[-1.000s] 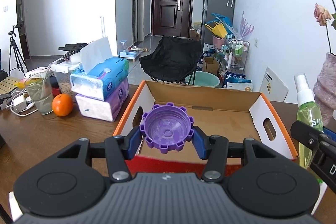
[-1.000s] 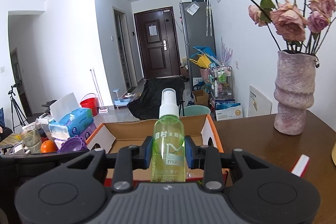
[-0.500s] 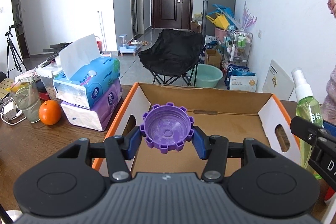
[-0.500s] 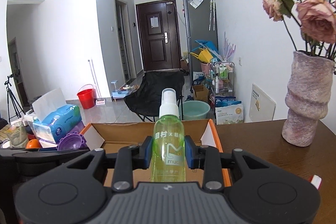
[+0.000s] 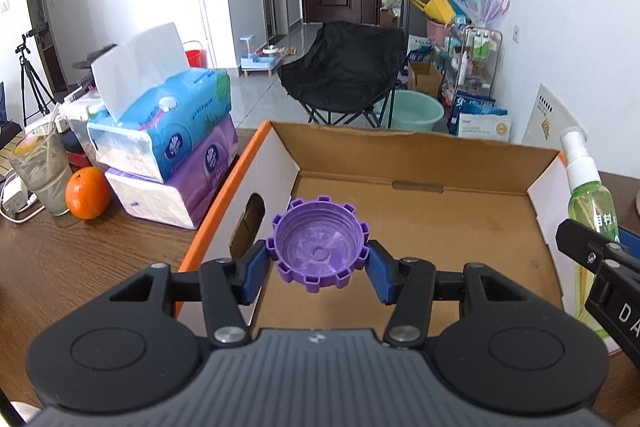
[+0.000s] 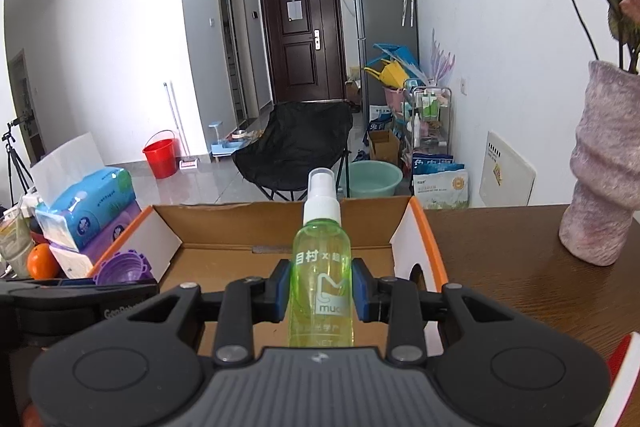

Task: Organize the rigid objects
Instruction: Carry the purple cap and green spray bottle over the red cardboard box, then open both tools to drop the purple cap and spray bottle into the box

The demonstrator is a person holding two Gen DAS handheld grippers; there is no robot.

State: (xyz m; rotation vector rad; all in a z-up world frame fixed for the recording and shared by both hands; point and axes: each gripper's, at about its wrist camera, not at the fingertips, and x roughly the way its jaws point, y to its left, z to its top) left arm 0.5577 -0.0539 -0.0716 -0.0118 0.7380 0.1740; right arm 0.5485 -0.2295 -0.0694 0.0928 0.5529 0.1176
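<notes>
My left gripper (image 5: 319, 273) is shut on a purple notched cap (image 5: 319, 244), open side up, held above the left part of an open cardboard box (image 5: 420, 155) with orange edges. My right gripper (image 6: 321, 289) is shut on an upright green spray bottle (image 6: 322, 275) with a white pump, over the near edge of the same box (image 6: 276, 223). The bottle (image 5: 590, 203) and right gripper show at the right of the left wrist view. The cap (image 6: 122, 267) shows at the left of the right wrist view.
On the wooden table (image 5: 80, 263), left of the box, are two stacked tissue packs (image 5: 168, 151), an orange (image 5: 87, 193) and a glass with a straw (image 5: 40, 171). A pink vase (image 6: 604, 179) with dried roses stands right of the box.
Both grippers have risen and moved forward over the box, each still holding its object. More of the box floor shows below the cap.
</notes>
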